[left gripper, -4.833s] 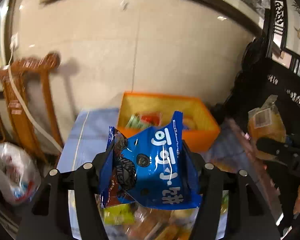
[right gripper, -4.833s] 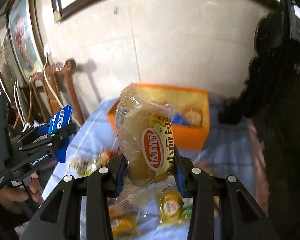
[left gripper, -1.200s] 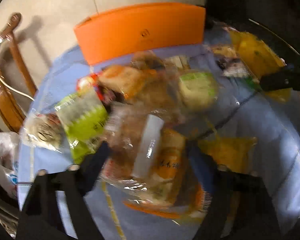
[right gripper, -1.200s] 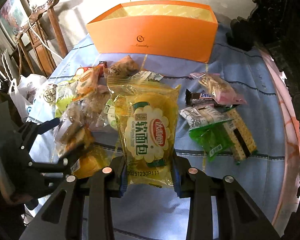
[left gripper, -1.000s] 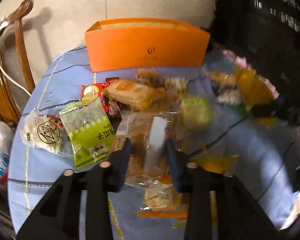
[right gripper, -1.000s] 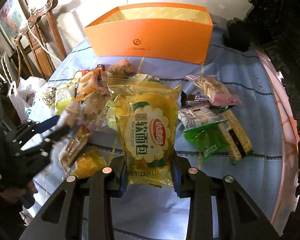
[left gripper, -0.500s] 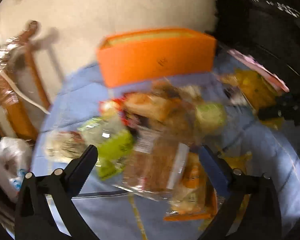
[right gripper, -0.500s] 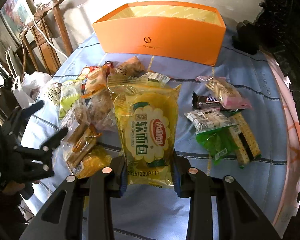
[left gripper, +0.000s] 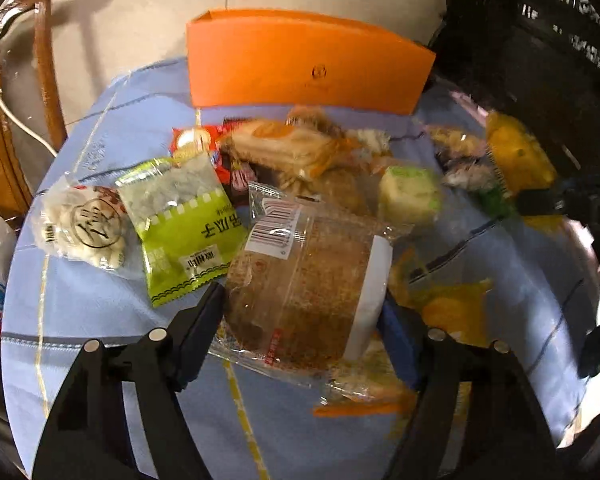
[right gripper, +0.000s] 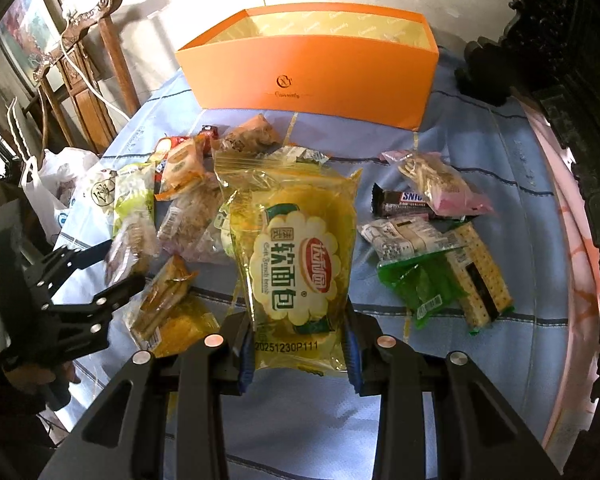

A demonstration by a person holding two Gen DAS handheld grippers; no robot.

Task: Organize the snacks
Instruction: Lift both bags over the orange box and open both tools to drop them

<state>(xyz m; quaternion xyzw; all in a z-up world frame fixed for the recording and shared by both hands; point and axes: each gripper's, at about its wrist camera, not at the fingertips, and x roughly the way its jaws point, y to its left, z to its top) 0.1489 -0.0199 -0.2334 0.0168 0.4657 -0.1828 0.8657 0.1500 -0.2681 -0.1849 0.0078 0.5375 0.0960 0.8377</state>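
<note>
My left gripper (left gripper: 304, 316) points down at the snack pile. Its jaws are closing on a clear packet of brown cake (left gripper: 308, 276), and both pads touch the packet's sides. From the right wrist view that gripper (right gripper: 116, 268) sits at the left edge with the packet (right gripper: 128, 248) at its tips. My right gripper (right gripper: 300, 348) is shut on a yellow soft-bread bag (right gripper: 296, 260), holding it upright by its lower end above the table. The open orange box (right gripper: 308, 72) stands at the far side of the blue tablecloth (right gripper: 480, 380).
Loose snacks lie around: a green melon-seed packet (left gripper: 184, 224), a white bun packet (left gripper: 80, 228), a Snickers bar (right gripper: 404, 200), a pink packet (right gripper: 440, 184), green and cracker packets (right gripper: 452, 280). A wooden chair (right gripper: 84, 60) and a plastic bag (right gripper: 56, 184) stand left; dark carved furniture (right gripper: 560, 40) stands right.
The left jaws went from nearly shut to wide open, then narrowed around the clear cake packet. The right gripper and its yellow bag have stayed put.
</note>
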